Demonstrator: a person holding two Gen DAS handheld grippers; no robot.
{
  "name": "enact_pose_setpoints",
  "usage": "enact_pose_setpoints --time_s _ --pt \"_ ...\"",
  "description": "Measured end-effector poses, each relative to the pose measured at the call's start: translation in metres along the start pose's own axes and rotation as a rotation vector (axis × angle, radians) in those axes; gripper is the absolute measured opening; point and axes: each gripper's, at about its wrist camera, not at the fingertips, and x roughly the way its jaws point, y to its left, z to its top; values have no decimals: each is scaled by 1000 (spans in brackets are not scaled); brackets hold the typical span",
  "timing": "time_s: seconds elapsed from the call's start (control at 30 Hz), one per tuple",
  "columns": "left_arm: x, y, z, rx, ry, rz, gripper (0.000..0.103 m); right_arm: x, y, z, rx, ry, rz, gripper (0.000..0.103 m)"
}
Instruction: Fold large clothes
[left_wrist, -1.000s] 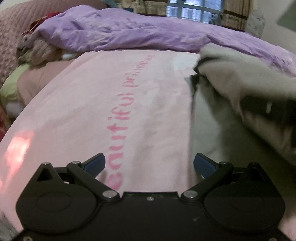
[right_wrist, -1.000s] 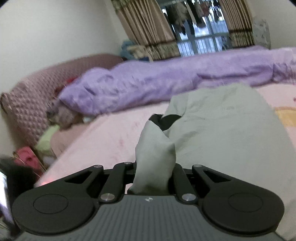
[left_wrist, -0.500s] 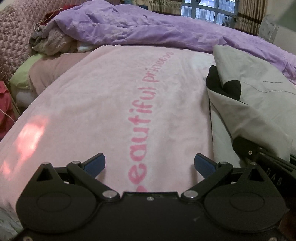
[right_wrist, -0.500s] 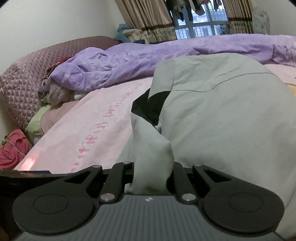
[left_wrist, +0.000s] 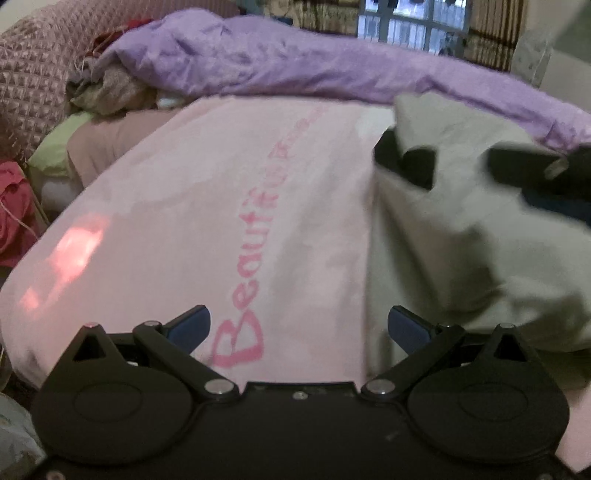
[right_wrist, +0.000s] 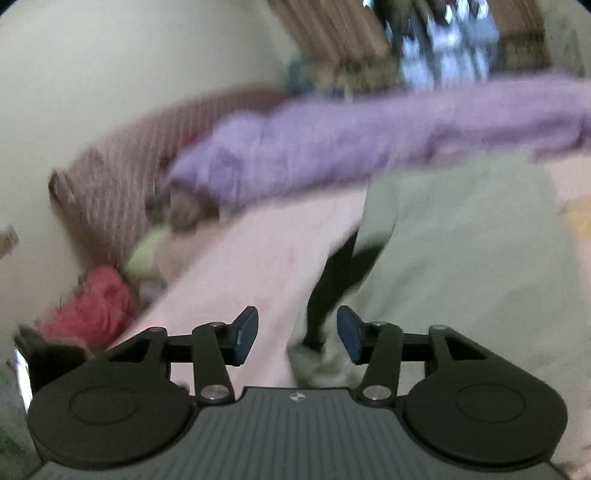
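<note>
A large grey-green garment (left_wrist: 461, 229) with a black lining lies on the pink bed sheet (left_wrist: 221, 192), bunched at the right in the left wrist view. My left gripper (left_wrist: 299, 328) is open and empty, low over the sheet just left of the garment's edge. My right gripper (right_wrist: 297, 334) is open, and a fold of the garment (right_wrist: 461, 258) with its black lining (right_wrist: 332, 288) lies loose between the fingers. The right gripper also shows, blurred, over the garment in the left wrist view (left_wrist: 535, 173).
A purple duvet (left_wrist: 295, 70) lies along the far side of the bed. A quilted pink headboard (left_wrist: 26, 85), crumpled clothes (left_wrist: 110, 92) and a green pillow (left_wrist: 55, 147) are at the left. A red cloth (left_wrist: 14, 210) hangs beside the bed. Curtains and a window (left_wrist: 413, 26) are behind.
My right gripper was shut on a fold of the garment and has now opened, letting it go. The garment has dropped into a bunch. My left gripper stayed open and drew back slightly.
</note>
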Motion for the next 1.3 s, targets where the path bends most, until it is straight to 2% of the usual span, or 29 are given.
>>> enact_pose_setpoints --time_s 0.03,0.07,0.17,0.27,0.3,0.37,0.4,0.43,0.5,0.57,0.63,0.73,0.87,0.9,0.93,1.0,1.03,1.1,1.17,1.3 --pt "-10 -3 2 -2 -22 -4 103 -14 -4 6 -10 -36 -27 23" --pt "-19 -5 5 -1 -44 -9 103 -24 -8 10 -18 -49 -53 20" --pt "-49 -17 14 5 -127 -40 103 -37 -26 14 -46 -26 -159 19" --pt "-62 -31 23 3 -203 -122 103 -37 -48 5 -19 16 -229 18" --pt "-58 -37 26 12 -204 -135 103 -34 -55 0 -11 38 -245 18" --pt "-37 -52 28 39 -162 -114 103 -27 -68 -14 1 92 -281 12" --pt "-23 -59 26 60 -127 -94 103 -24 -72 -23 -3 106 -290 3" --pt "-10 -64 22 80 -95 -68 103 -22 -76 -33 -16 110 -301 0" --pt "18 -66 10 104 -18 -8 103 -17 -78 -48 -63 145 -339 0" --pt "37 -58 -3 84 42 -29 101 -15 -81 -61 -116 172 -360 0" --pt "40 -44 -15 23 34 -73 101 -20 -83 -69 -128 149 -348 0" --pt "37 -36 -14 10 54 -93 101 -29 -90 -66 -62 155 -310 0" --pt "15 -46 -2 92 31 -51 96 -49 -100 -46 55 205 -270 0" --pt "7 -51 3 96 9 -49 96 -51 -98 -39 50 200 -279 4" --pt "-1 -53 8 92 -25 -58 97 -52 -95 -33 32 175 -300 13" --pt "-13 -56 24 67 -91 -88 100 -50 -92 -21 7 120 -335 14" --pt "-15 -58 31 60 -124 -99 103 -46 -93 -15 6 117 -347 14" --pt "-11 -65 44 65 -167 -101 103 -33 -96 -4 8 119 -387 14" --pt "7 -74 52 94 -155 -74 103 -17 -100 3 13 143 -446 14" --pt "56 -89 45 200 -42 47 103 -2 -109 -1 30 184 -475 14"
